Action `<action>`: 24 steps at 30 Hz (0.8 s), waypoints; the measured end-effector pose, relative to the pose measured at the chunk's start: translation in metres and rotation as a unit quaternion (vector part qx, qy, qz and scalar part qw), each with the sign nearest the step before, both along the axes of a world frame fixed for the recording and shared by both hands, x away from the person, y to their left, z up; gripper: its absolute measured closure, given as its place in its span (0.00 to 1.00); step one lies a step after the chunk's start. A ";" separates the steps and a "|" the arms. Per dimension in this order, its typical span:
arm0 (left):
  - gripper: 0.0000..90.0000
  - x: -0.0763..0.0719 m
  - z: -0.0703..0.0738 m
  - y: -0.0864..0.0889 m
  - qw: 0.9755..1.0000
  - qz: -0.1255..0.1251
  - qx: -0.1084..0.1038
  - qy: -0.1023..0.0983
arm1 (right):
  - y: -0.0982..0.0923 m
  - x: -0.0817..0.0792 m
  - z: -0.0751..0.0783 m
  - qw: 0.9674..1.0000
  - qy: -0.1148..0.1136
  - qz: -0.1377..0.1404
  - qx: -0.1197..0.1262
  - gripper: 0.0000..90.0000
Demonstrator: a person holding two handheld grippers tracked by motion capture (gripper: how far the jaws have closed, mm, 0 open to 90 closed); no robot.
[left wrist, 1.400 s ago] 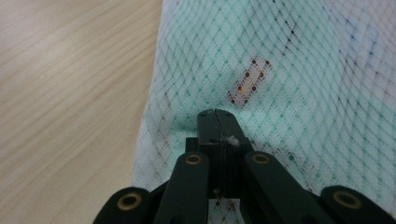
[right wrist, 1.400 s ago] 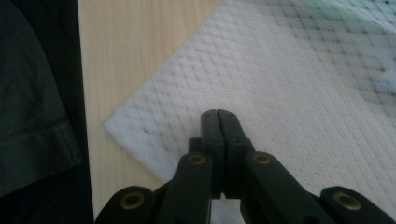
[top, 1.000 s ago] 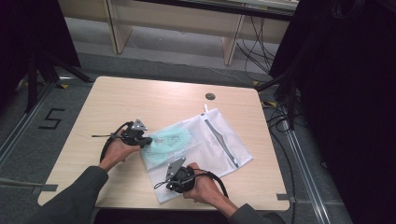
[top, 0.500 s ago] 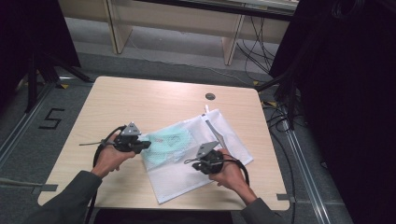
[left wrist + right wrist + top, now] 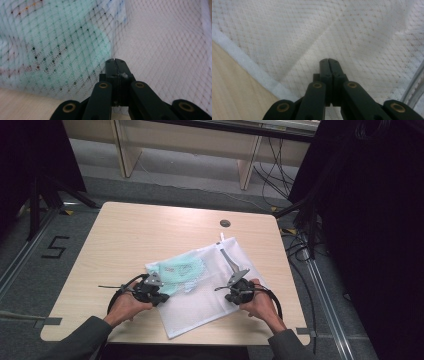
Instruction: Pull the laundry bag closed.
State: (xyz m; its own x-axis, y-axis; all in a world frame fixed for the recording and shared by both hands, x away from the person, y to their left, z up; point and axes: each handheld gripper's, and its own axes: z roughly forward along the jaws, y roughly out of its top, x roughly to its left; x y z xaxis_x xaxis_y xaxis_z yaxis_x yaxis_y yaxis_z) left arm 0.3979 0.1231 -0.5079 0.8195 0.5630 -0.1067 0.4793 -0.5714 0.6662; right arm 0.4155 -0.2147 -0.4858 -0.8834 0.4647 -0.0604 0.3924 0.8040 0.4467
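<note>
We recorded a white mesh laundry bag lying flat on the light wooden table, toward the near edge and slightly right of the table's middle, turned at an angle so that one corner pointed away toward the small dark round grommet set in the tabletop. Relative to the bag, the grommet sat just beyond its far corner, apart from it. A pale green garment showed through the mesh in the bag's left half, and a zipper ran along the bag's far-right edge. The left gripper sat at the bag's left edge, held by the left hand; in the left gripper view its jaws were pressed together with a fold of mesh at their tips, so we logged it as pinching the bag, with the green cloth just left of the tips. The right gripper rested on the bag's right part, near the zipper's near end, held by the right hand. In the right gripper view its jaws were closed tight against each other over the mesh; whether any mesh was caught between them we could not tell. The bag's white hem ran diagonally left of those jaws, with bare table beyond it.
</note>
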 end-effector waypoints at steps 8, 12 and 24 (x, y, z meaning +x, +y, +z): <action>0.99 0.008 0.000 0.020 0.999 0.032 -0.002 0.007 | 0.015 -0.010 0.000 1.000 0.005 0.029 0.001 1.00; 0.99 0.013 0.002 0.030 0.999 0.031 0.018 0.005 | 0.028 -0.017 -0.001 0.999 0.008 0.048 0.003 1.00; 0.99 0.019 0.003 0.048 0.998 0.051 0.017 0.019 | 0.058 -0.031 -0.002 0.996 0.017 0.090 0.014 1.00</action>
